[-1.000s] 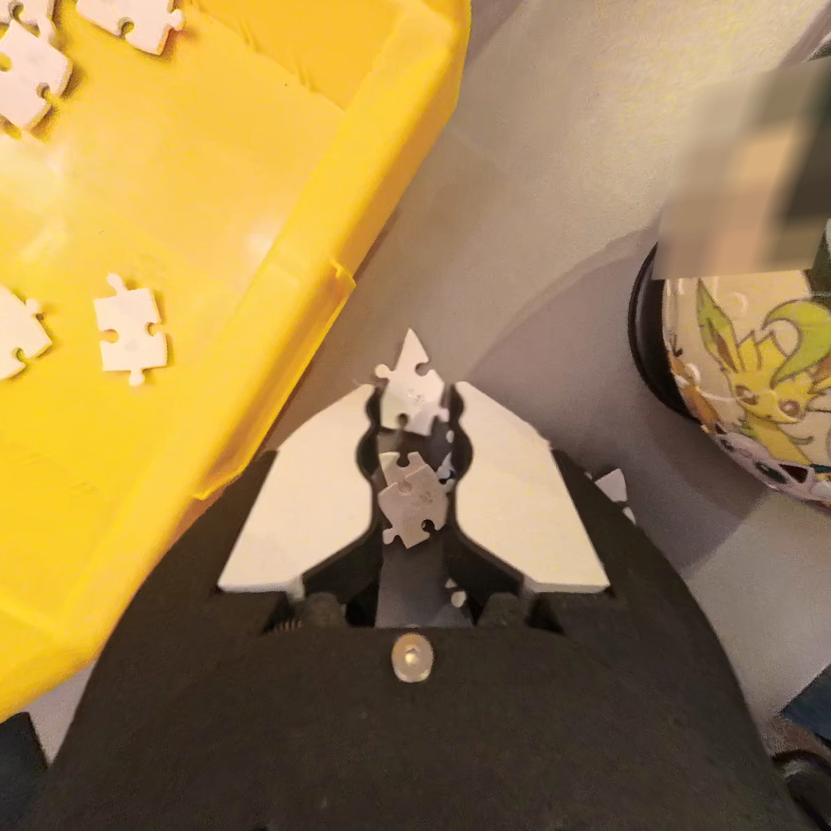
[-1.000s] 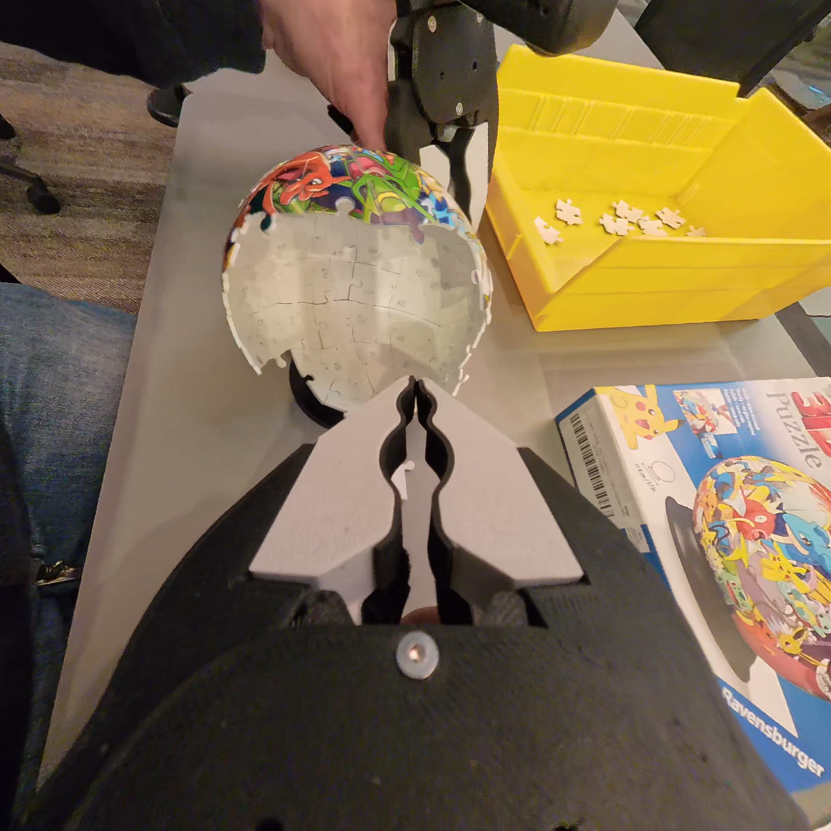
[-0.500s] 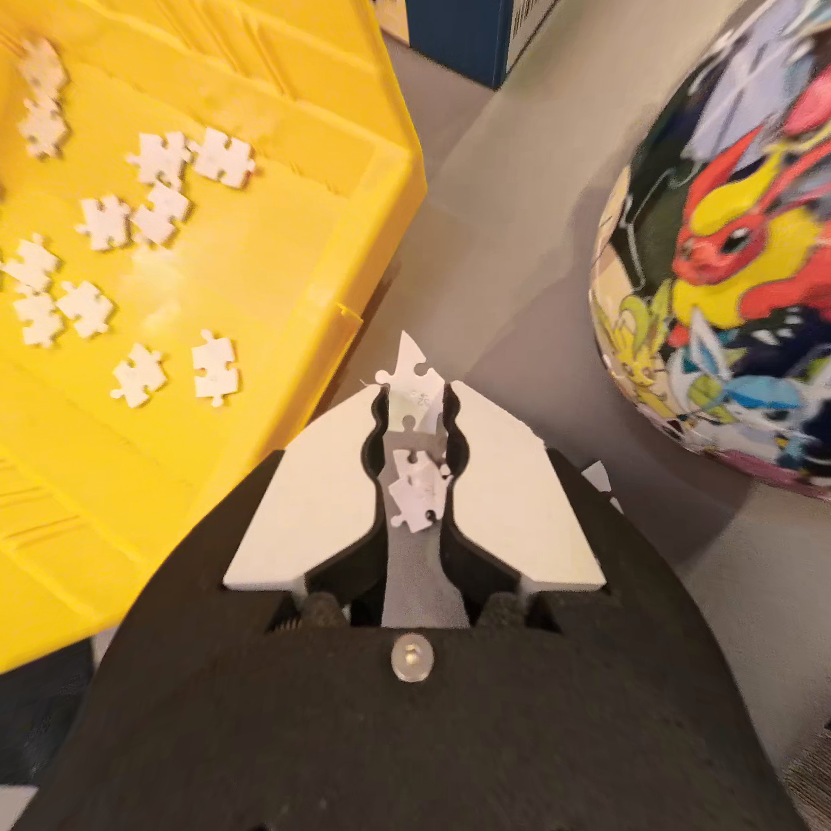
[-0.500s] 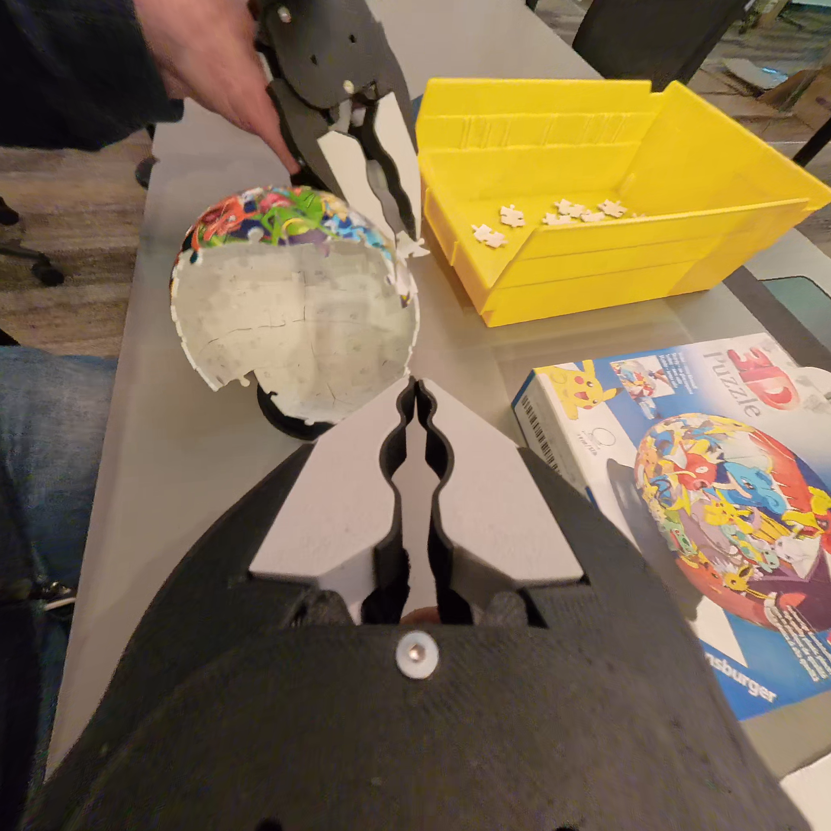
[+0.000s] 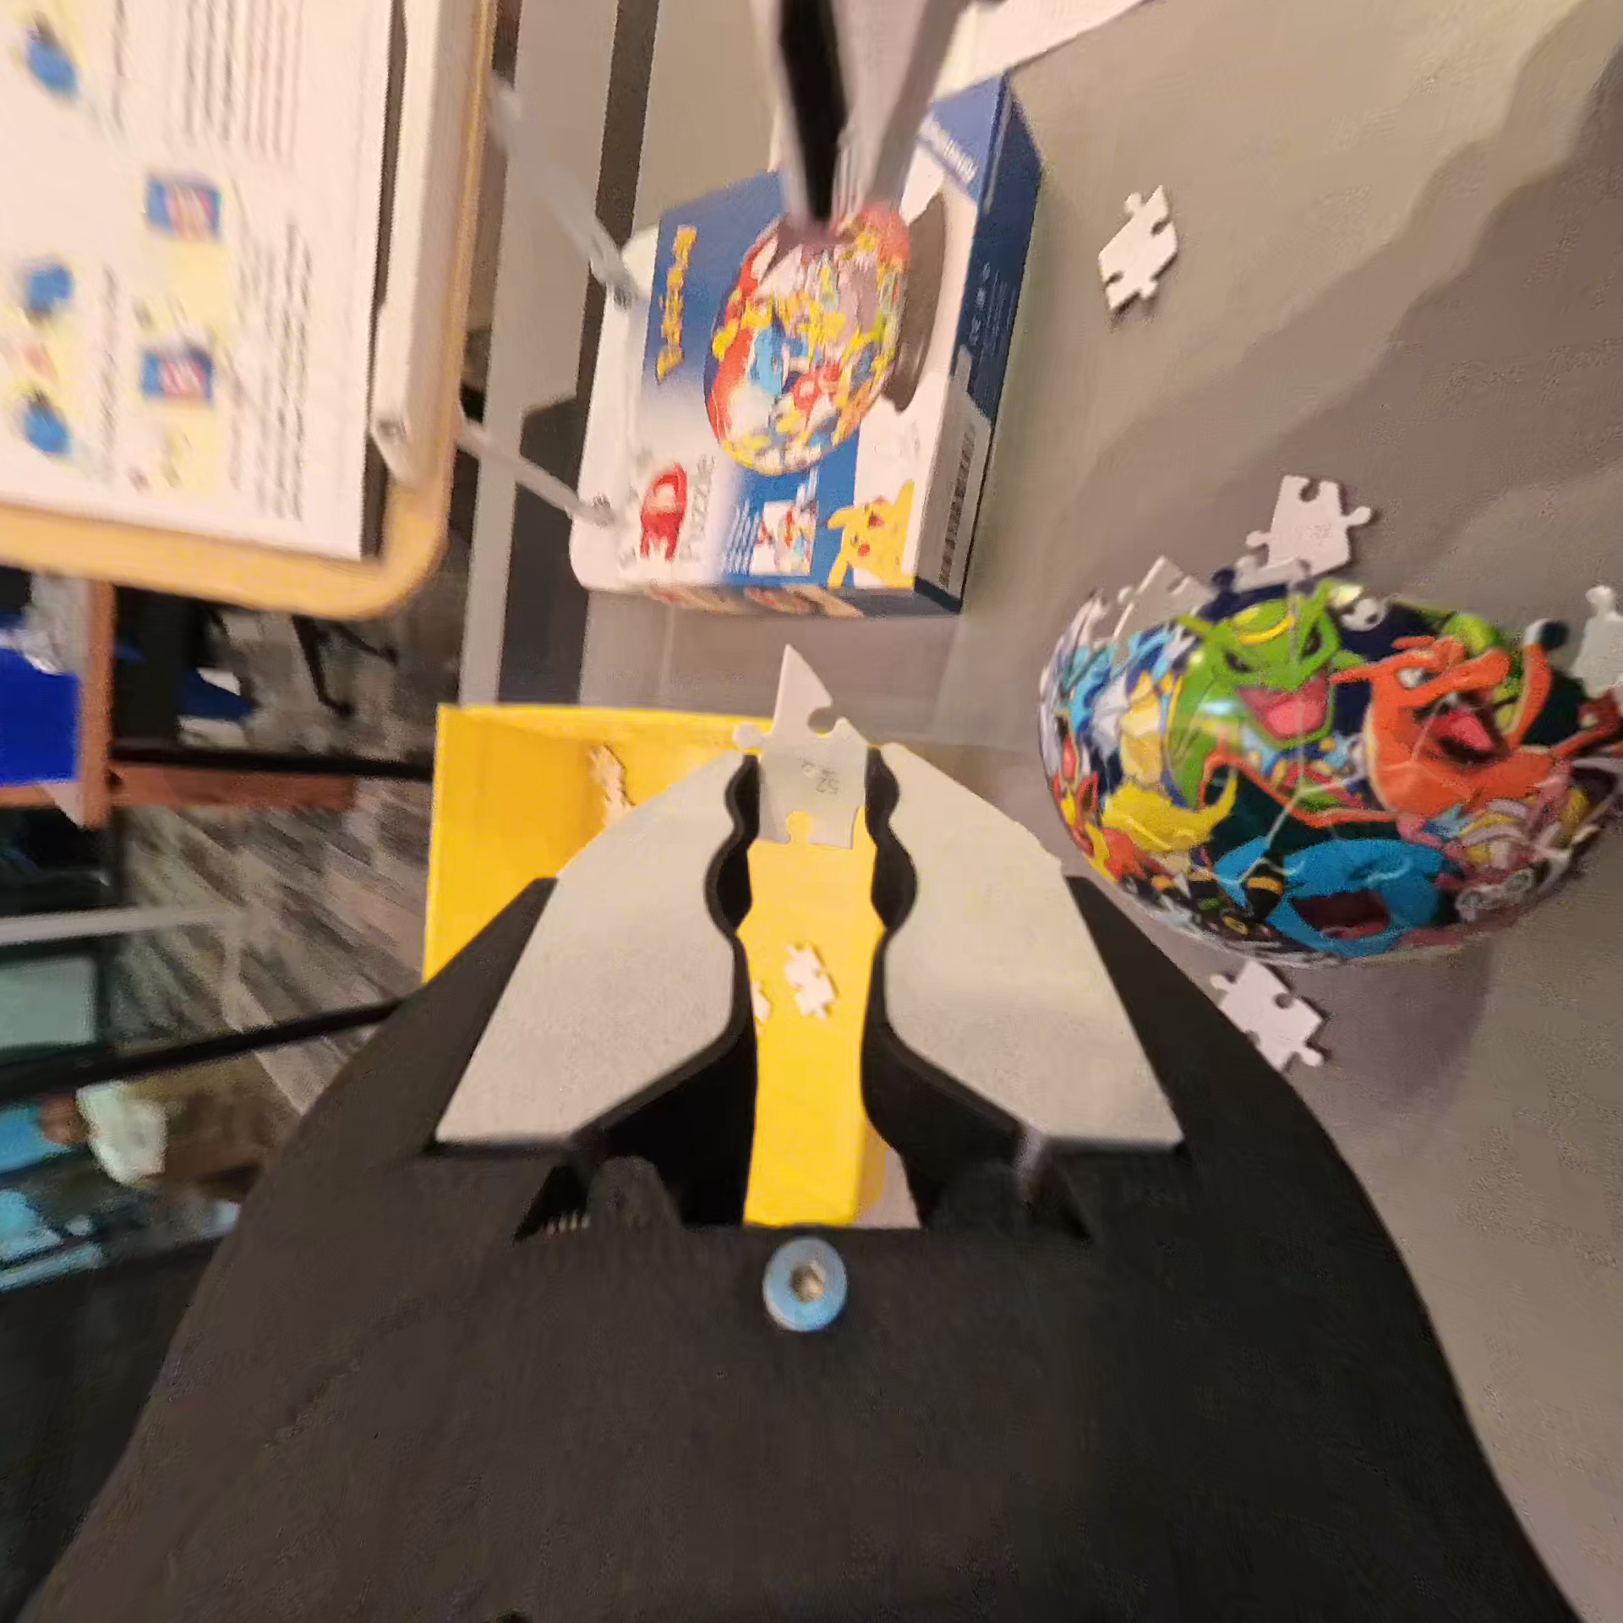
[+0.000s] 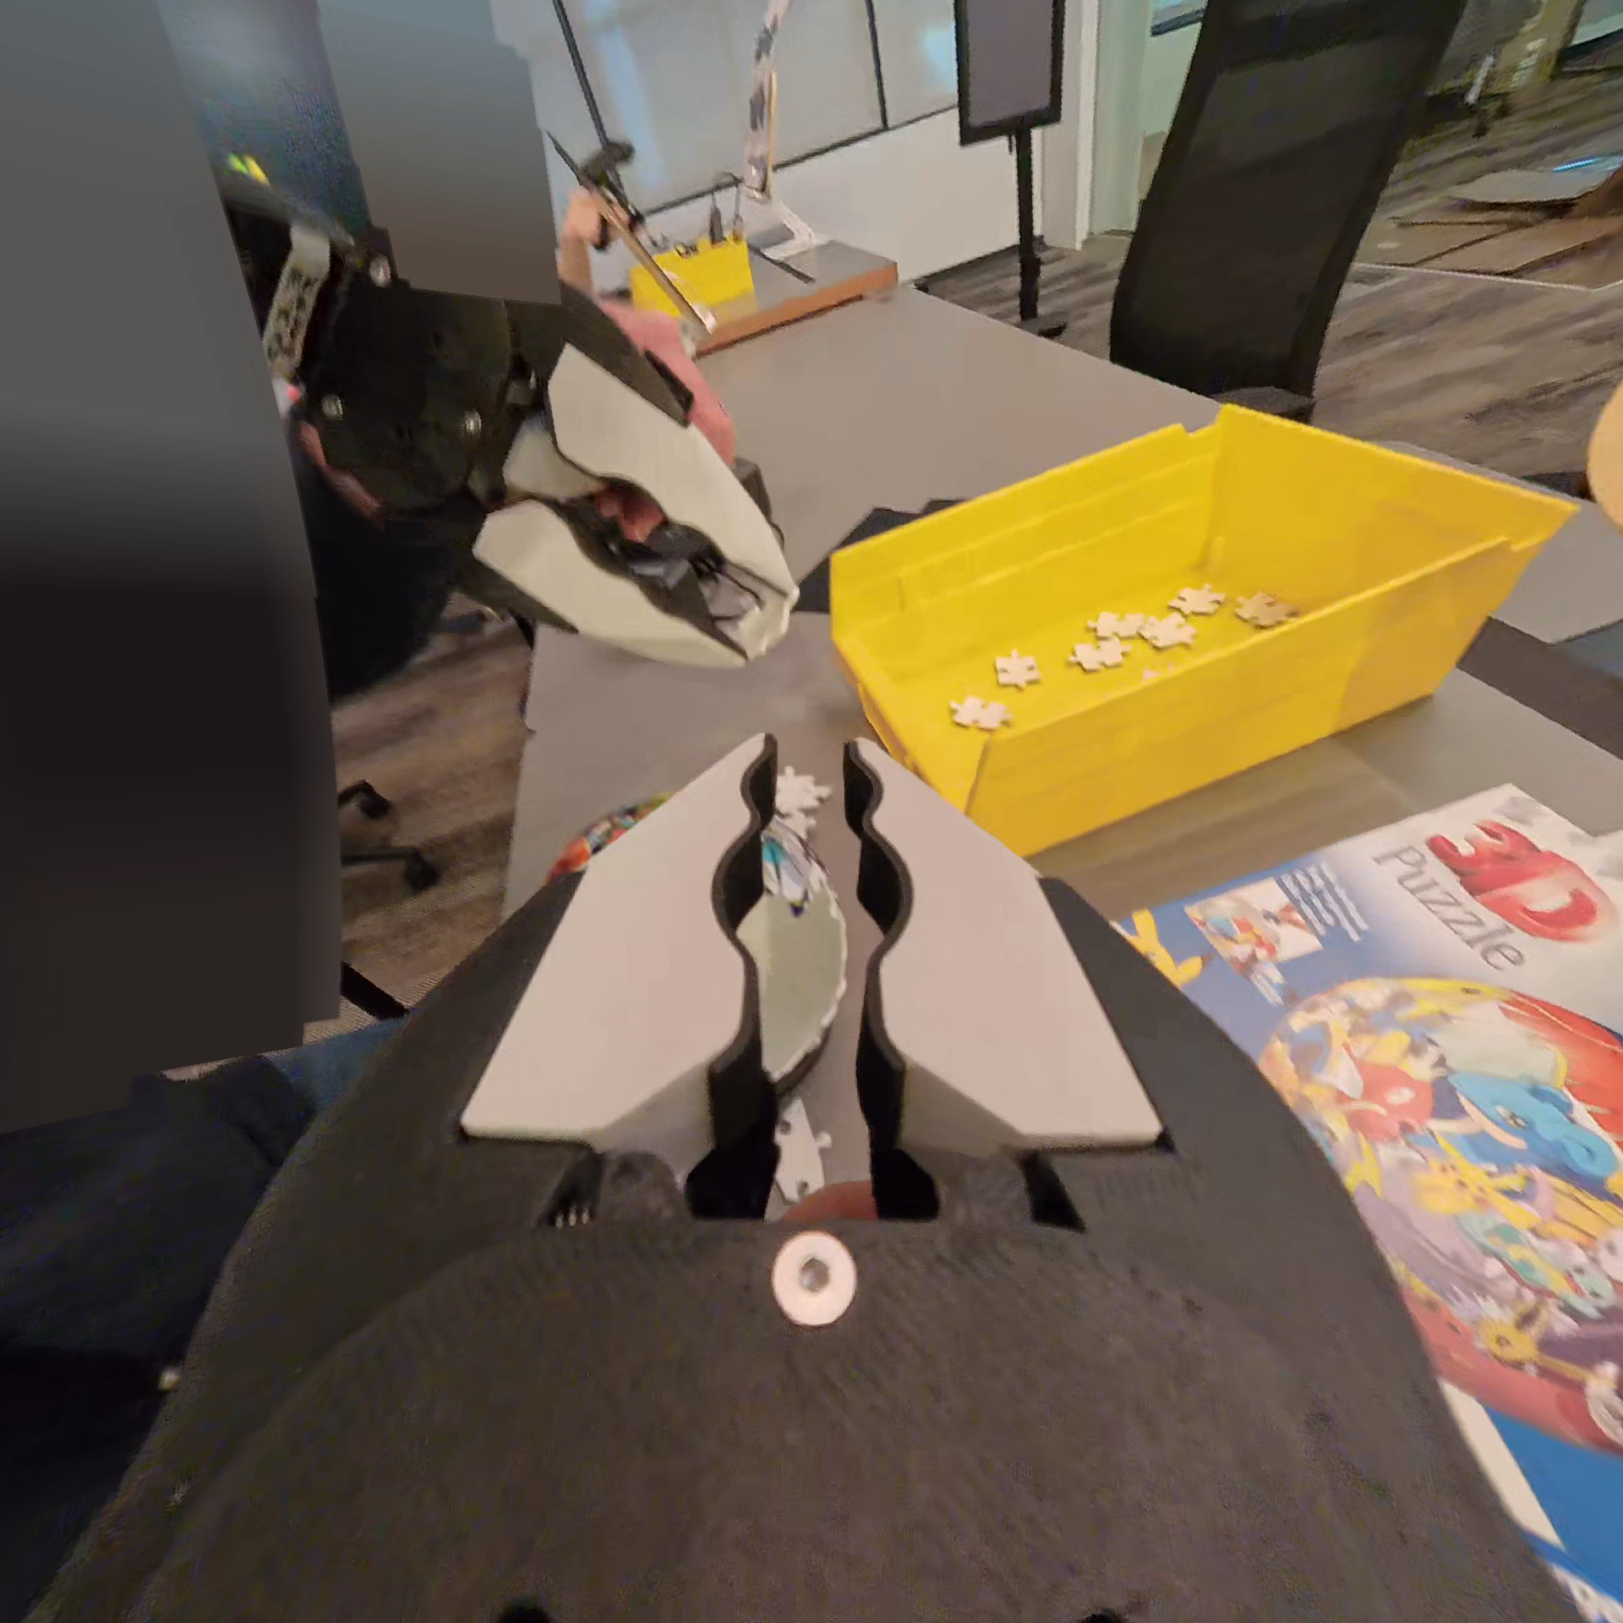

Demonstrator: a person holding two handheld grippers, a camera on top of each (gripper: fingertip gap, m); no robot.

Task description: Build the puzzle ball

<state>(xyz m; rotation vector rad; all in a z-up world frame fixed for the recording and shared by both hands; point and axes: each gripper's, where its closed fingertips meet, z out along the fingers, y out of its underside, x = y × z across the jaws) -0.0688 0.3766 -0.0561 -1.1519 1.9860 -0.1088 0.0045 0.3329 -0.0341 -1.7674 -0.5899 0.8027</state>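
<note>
My left gripper [image 5: 804,755] is shut on a white puzzle piece [image 5: 804,773], blank side up, held at its fingertips in the air. The half-built puzzle ball [image 5: 1317,773], with colourful cartoon creatures and a jagged open edge, stands to its right on the grey table [image 5: 1317,263]. In the right wrist view the left gripper [image 6: 768,619] hangs above the table. My right gripper [image 6: 810,746] is slightly open and empty, directly over the ball [image 6: 790,957], which shows between its fingers.
A yellow bin [image 6: 1142,790] holds several loose white pieces [image 6: 1098,654]. The blue puzzle box [image 6: 1405,1054] lies to the right. Loose pieces [image 5: 1137,250] [image 5: 1269,1014] lie on the table near the ball. A black chair [image 6: 1247,176] stands behind. The grippers' ends are close to 9 cm from one another.
My left gripper has swung up away from the bin and turned, still holding the piece. My right gripper has moved over the ball, and its jaws have parted a little.
</note>
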